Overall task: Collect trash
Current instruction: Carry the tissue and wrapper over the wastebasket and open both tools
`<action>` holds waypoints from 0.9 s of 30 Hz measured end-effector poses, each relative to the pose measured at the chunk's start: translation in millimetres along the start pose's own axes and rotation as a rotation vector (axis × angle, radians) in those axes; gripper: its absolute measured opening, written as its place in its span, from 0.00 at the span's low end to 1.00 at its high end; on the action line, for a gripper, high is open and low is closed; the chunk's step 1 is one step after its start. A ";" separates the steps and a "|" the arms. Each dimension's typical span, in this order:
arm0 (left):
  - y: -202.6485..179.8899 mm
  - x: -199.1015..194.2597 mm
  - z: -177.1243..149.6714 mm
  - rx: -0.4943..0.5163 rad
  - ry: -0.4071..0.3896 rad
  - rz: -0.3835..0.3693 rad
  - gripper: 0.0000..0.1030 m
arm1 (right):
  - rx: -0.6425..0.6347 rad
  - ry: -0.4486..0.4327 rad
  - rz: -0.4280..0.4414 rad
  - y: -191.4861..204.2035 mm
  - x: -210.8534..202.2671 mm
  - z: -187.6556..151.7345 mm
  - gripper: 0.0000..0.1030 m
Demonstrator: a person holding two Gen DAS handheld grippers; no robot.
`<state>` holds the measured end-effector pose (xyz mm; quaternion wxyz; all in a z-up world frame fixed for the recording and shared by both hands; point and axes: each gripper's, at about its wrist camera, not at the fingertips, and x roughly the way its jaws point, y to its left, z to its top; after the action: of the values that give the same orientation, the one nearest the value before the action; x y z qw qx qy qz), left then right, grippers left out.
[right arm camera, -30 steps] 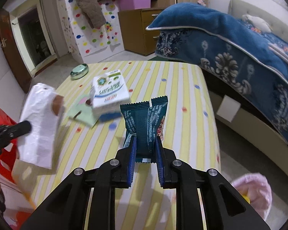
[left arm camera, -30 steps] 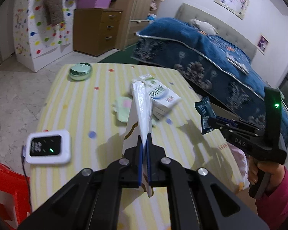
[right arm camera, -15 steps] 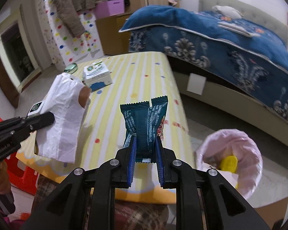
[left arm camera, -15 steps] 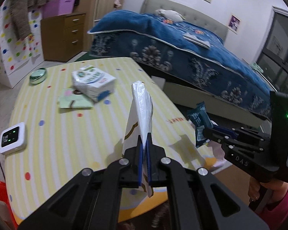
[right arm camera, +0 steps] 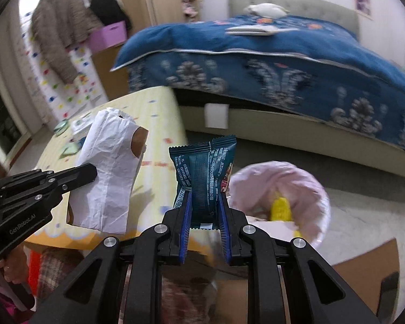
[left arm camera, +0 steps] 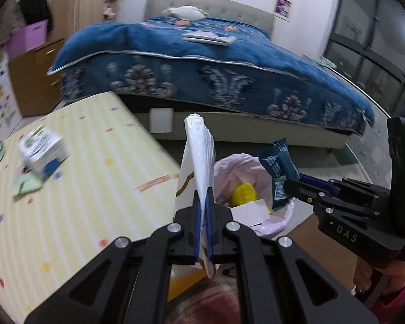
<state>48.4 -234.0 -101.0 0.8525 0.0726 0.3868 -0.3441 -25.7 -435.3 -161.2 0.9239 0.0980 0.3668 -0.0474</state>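
Left tool (left arm camera: 201,210): clenched on a white paper bag (left arm camera: 198,159), which stands upright between the fingers, seen edge-on. In the right wrist view this bag (right arm camera: 108,172) hangs over the table's near edge. Right tool (right arm camera: 203,210): clenched on the lower end of a dark teal snack wrapper (right arm camera: 203,172), held upright. In the left wrist view the wrapper (left arm camera: 278,172) sits above the rim of a pink-lined trash bin (left arm camera: 224,178) on the floor beside the table (left arm camera: 81,189). The bin holds a yellow item (left arm camera: 244,193). A white carton (left arm camera: 41,148) lies on the table; a blue-covered bed (left arm camera: 216,64) stands behind.
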 end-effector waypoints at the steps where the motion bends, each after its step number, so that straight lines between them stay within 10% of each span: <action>1: -7.6 5.7 3.2 0.016 0.002 -0.011 0.02 | 0.013 -0.002 -0.015 -8.8 -1.5 -1.3 0.19; 21: -85.0 124.3 47.0 0.147 0.105 -0.144 0.02 | 0.206 0.044 -0.115 -125.8 51.9 -4.9 0.24; 25: -84.0 132.8 53.8 0.134 0.112 -0.171 0.39 | 0.224 0.053 -0.122 -137.0 67.4 -3.2 0.46; 27: -80.1 129.7 55.6 0.127 0.094 -0.162 0.40 | 0.227 0.062 -0.143 -139.8 70.6 -2.8 0.46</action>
<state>91.0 -384.8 -143.3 0.7964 0.1111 0.4082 -0.4321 1.4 -572.2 -232.1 0.8893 0.1769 0.3936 -0.1511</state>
